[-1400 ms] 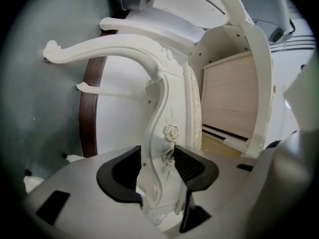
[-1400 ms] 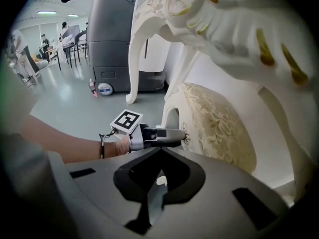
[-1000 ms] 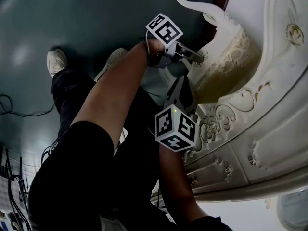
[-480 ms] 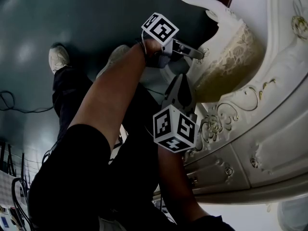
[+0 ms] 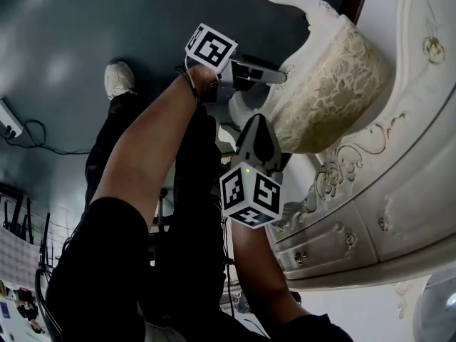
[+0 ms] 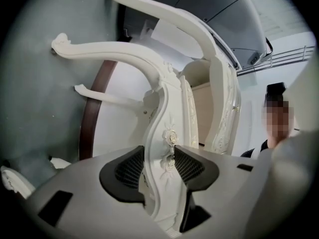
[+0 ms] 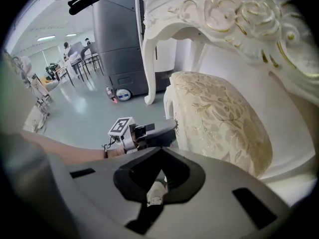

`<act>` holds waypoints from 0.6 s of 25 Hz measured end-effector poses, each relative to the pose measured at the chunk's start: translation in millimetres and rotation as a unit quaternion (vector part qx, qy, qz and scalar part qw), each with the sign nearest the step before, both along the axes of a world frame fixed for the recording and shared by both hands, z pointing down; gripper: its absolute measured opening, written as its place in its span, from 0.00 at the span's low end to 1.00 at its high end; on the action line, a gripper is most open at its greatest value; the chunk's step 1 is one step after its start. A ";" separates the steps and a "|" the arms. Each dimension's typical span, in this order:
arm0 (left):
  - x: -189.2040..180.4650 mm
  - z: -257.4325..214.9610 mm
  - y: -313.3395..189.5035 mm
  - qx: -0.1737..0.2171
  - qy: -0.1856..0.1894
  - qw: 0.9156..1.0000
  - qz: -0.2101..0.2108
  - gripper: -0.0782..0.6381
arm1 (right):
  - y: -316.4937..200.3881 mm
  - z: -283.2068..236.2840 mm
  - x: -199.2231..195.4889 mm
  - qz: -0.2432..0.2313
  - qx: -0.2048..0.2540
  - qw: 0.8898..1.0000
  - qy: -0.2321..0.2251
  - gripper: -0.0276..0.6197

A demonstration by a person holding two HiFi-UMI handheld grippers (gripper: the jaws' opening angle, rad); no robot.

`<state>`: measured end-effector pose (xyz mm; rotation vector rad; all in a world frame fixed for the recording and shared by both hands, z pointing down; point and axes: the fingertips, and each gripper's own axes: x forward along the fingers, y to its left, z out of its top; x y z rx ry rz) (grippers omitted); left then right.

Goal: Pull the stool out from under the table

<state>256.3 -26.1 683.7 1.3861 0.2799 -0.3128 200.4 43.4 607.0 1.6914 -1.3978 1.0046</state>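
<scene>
Nearest: right gripper (image 7: pixel 155 189), forearm angled up and forward, jaws pinched narrow on a sliver of the stool (image 5: pixel 329 84) frame. Beyond it: left gripper (image 6: pixel 159 166), arm fully stretched, jaws clamped on a carved white leg. Against a second ago, both have drawn leftward and the stool sits farther out, though still partly under the table (image 5: pixel 406 148) front edge. Cream floral seat, scrolled white legs.

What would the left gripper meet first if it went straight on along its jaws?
The stool's carved white frame; the left gripper is shut on it, with no gap left.
</scene>
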 end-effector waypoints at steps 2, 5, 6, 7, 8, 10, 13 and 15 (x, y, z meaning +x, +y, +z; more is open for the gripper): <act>-16.7 -3.7 -3.0 -0.024 0.001 1.000 -0.009 0.38 | 0.0 -9.8 -16.5 0.000 -0.001 1.000 -0.003 0.05; -24.3 -6.6 -10.0 -0.029 -0.007 0.999 -0.025 0.38 | -5.2 -25.5 -9.3 -0.007 0.001 1.000 -0.012 0.05; -22.6 -6.8 -10.7 -0.026 -0.014 0.999 -0.029 0.38 | -7.8 -31.5 0.4 -0.013 0.000 1.000 -0.015 0.05; -20.3 -6.7 -10.4 -0.025 -0.022 0.999 -0.031 0.38 | -11.3 -37.0 11.9 -0.020 0.000 1.000 -0.017 0.05; -19.5 -6.3 -10.1 -0.026 -0.030 0.999 -0.032 0.38 | -15.7 -41.5 22.8 -0.029 0.001 0.999 -0.020 0.05; -34.1 -7.3 -10.5 -0.030 -0.042 0.998 -0.039 0.38 | -25.7 -48.0 30.6 -0.048 0.005 0.998 -0.028 0.05; -123.1 -10.1 -2.7 -0.035 -0.049 0.996 -0.067 0.38 | -32.5 -56.8 -24.8 -0.084 0.008 0.996 -0.032 0.05; -193.7 -9.0 6.2 -0.041 -0.056 0.993 -0.099 0.38 | -34.9 -61.2 -73.3 -0.111 0.008 0.993 -0.033 0.05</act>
